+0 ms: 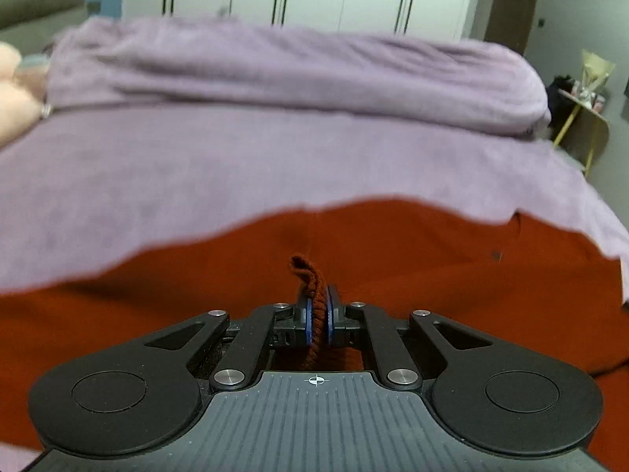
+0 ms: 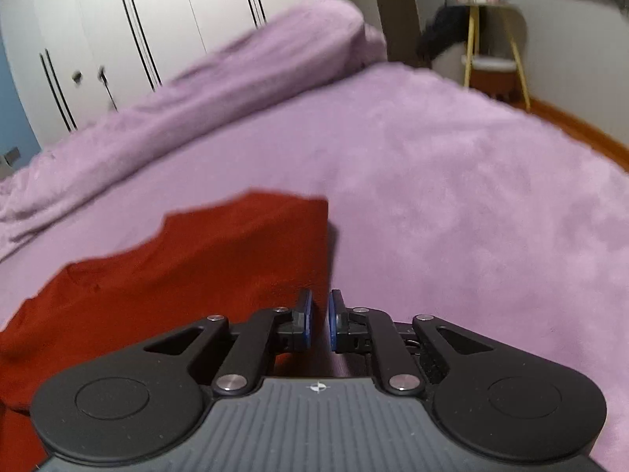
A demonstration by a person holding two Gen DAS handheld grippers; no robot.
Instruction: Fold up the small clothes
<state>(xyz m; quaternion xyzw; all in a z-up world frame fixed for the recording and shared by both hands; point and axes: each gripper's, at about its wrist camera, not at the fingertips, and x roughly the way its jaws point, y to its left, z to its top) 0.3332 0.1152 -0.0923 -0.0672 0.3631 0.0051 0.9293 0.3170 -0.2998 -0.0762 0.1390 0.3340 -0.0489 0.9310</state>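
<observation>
Left gripper [image 1: 318, 310] pinches a ribbed hem of the rust-red knit garment [image 1: 393, 259]; right gripper [image 2: 320, 314], narrowly parted and empty, sits just right of its edge.

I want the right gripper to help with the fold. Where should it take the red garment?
Probably the red knit garment by its near right edge, just left of the right gripper, coming in low from the right. That edge lies flat on the purple blanket; the left gripper already pinches a fold.
</observation>
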